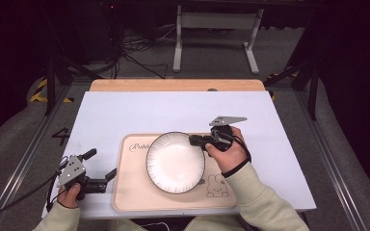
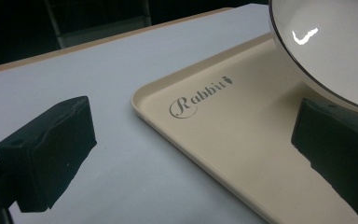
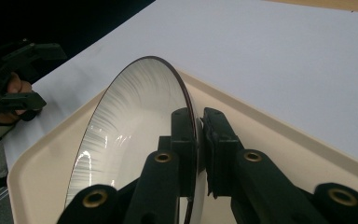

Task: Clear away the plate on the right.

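Right gripper (image 1: 196,140) clamped on rim of white plate (image 1: 175,162), over the cream tray (image 1: 130,192), seemingly tilted. Left gripper (image 1: 101,166) wide open beside tray's corner, holding nothing

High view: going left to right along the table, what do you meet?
left gripper, jaws open, off the tray's left edge → beige tray → white plate with a dark rim → right gripper, jaws shut on the plate's right rim → bare white table.

The high view is looking down from above; both gripper views are looking closely across the shared beige plastic tray (image 1: 130,192).
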The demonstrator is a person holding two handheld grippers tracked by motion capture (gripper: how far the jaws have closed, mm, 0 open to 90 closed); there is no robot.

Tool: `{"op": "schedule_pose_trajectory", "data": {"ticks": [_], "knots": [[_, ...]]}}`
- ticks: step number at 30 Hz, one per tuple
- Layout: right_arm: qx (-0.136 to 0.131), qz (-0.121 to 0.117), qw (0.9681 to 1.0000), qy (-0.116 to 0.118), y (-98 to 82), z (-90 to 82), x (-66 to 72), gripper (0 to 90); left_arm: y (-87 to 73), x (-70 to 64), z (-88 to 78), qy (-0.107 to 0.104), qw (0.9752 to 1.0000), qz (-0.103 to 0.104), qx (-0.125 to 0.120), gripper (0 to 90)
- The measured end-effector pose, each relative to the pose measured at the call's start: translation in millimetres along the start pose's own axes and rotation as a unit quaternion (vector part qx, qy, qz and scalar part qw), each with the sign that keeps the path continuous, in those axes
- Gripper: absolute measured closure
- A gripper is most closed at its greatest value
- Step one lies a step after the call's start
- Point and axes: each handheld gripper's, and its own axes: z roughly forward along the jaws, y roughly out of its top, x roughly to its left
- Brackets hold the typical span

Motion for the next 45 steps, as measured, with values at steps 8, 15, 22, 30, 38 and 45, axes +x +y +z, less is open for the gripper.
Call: {"op": "schedule_pose_trajectory", "data": {"ticks": [8, 15, 22, 30, 38, 45], "knots": [[0.011, 0.003, 0.9999, 0.002, -3.4, 5.2, -1.2, 84.1, 0.0, 0.0, 0.0, 0.000, 1.0000, 0.001, 0.000, 0.2], [0.017, 0.005, 0.9998, 0.003, -5.5, 8.2, -2.0, 84.1, 0.0, 0.0, 0.0, 0.000, 1.0000, 0.000, 0.000, 0.2], [0.022, 0.008, 0.9997, 0.004, -6.9, 10.6, -4.6, 84.2, 0.0, 0.1, 0.0, 0.000, 1.0000, 0.000, 0.000, 0.2], [0.039, 0.016, 0.9991, -0.001, -11.0, 16.9, -14.9, 84.9, 0.1, 0.5, 0.0, 0.000, 1.0000, 0.002, 0.000, 0.3], [0.053, 0.025, 0.9983, -0.004, -17.8, 26.4, -29.0, 85.7, 0.0, 0.1, 0.1, 0.000, 1.0000, -0.001, 0.000, 0.2], [0.064, 0.043, 0.9970, 0.000, -23.6, 32.5, -39.4, 85.4, -0.1, 0.1, 0.1, 0.000, 1.0000, -0.001, 0.000, 0.2]]}}
